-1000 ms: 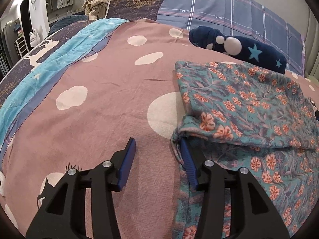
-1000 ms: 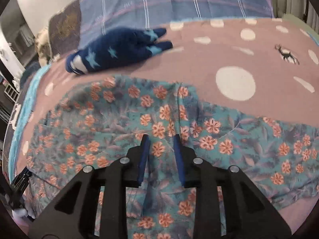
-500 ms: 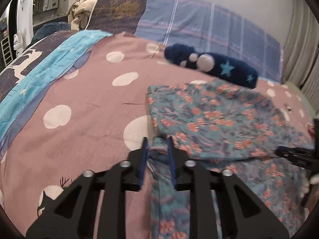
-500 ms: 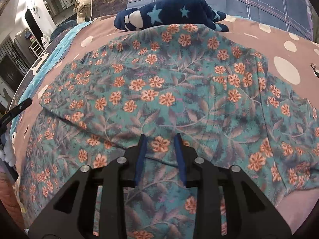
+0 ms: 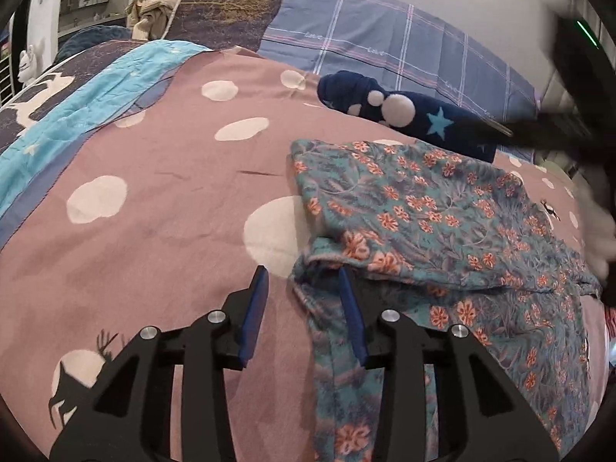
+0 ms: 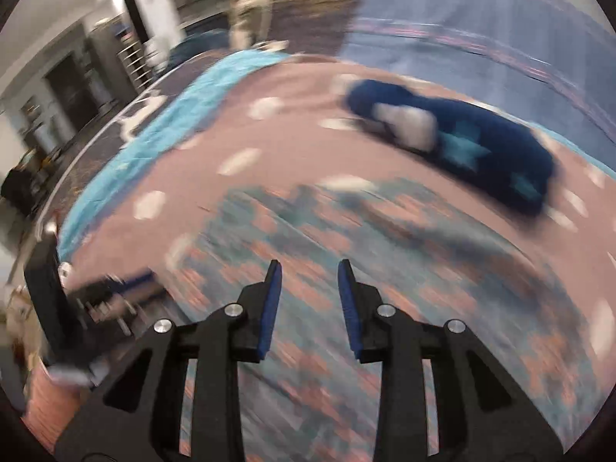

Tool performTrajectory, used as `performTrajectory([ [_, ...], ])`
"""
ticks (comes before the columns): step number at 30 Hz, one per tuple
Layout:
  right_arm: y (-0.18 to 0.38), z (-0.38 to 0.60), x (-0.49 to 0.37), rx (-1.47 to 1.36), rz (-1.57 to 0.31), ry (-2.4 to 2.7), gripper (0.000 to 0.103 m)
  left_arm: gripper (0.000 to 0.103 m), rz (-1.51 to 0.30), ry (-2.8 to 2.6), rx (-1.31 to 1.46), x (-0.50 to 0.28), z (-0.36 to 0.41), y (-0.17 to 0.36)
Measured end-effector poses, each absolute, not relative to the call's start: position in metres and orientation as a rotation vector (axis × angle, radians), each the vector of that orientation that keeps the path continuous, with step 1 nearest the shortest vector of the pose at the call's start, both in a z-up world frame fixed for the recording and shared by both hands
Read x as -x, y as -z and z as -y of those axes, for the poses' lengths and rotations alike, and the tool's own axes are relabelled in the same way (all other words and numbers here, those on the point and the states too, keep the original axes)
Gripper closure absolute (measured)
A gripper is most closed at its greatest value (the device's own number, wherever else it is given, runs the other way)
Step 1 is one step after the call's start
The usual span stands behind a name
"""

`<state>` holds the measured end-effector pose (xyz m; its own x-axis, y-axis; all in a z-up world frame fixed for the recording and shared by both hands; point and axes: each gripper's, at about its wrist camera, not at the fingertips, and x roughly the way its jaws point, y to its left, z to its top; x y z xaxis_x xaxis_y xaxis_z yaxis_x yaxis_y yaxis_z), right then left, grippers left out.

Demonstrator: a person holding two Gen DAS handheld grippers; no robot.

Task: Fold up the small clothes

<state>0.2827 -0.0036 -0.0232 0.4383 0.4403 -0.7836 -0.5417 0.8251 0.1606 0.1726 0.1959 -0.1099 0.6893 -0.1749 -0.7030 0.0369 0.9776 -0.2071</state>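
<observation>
A teal garment with orange flowers [image 5: 423, 215] lies on the pink dotted bedspread [image 5: 154, 208], its far part folded over the near part. My left gripper [image 5: 304, 275] is open at the garment's left folded edge, its right finger on the cloth and its left finger over the bedspread. My right gripper [image 6: 309, 269] is open and empty above the garment [image 6: 346, 261]; that view is blurred by motion. The right gripper also shows as a dark blur at the upper right of the left wrist view [image 5: 569, 88].
A navy plush garment with stars and white dots [image 5: 404, 111] lies beyond the floral one, and shows in the right wrist view [image 6: 462, 146]. Plaid and dark pillows [image 5: 385, 42] line the headboard. A blue blanket strip [image 5: 77, 107] runs along the left.
My left gripper has opened and let go of the garment's edge. My right gripper has opened, released the cloth and lifted away quickly.
</observation>
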Motion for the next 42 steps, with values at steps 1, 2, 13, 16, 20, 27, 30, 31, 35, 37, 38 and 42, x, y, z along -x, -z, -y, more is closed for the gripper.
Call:
performTrajectory([
  [1, 0.027, -0.018, -0.291, 0.142, -0.949, -0.629, 0.065, 0.064, -0.813, 0.126, 0.172, -0.175, -0.193, 0.111],
  [2, 0.032, -0.038, -0.298, 0.165, -0.964, -0.643, 0.062, 0.064, -0.821, 0.132, 0.160, -0.177, -0.190, 0.112],
  [13, 0.100, -0.149, -0.345, 0.377, -1.051, -0.582, 0.103, 0.096, -0.825, 0.103, 0.141, -0.191, -0.189, 0.113],
  [16, 0.098, -0.144, -0.360, 0.275, -1.015, -0.554, 0.103, 0.096, -0.838, 0.070, 0.184, -0.187, -0.197, 0.117],
  [20, 0.096, -0.126, -0.376, 0.104, -0.988, -0.589, 0.103, 0.088, -0.850, 0.059, 0.209, -0.180, -0.203, 0.119],
  [27, 0.038, -0.038, -0.304, 0.093, -0.896, -0.674, 0.095, 0.086, -0.788, 0.030, 0.215, -0.149, -0.217, 0.097],
  [30, 0.028, 0.026, -0.254, 0.073, -0.880, -0.658, 0.085, 0.086, -0.701, 0.159, 0.212, -0.146, -0.202, 0.067],
  [31, 0.029, 0.050, -0.239, 0.051, -0.888, -0.640, 0.084, 0.086, -0.688, 0.200, 0.204, -0.150, -0.191, 0.059],
  [35, 0.050, 0.139, -0.191, -0.069, -0.920, -0.471, 0.084, 0.086, -0.761, 0.277, 0.143, -0.185, -0.145, 0.069],
  [37, 0.070, 0.165, -0.186, -0.094, -0.958, -0.374, 0.084, 0.084, -0.938, 0.227, 0.079, -0.213, -0.121, 0.116],
  [38, 0.086, 0.175, -0.188, -0.105, -1.017, -0.320, 0.085, 0.085, -0.904, 0.209, 0.062, -0.215, -0.115, 0.128],
  [42, 0.119, 0.201, -0.190, -0.207, -1.012, -0.349, 0.093, 0.084, -0.905, 0.166, 0.009, -0.216, -0.105, 0.125],
])
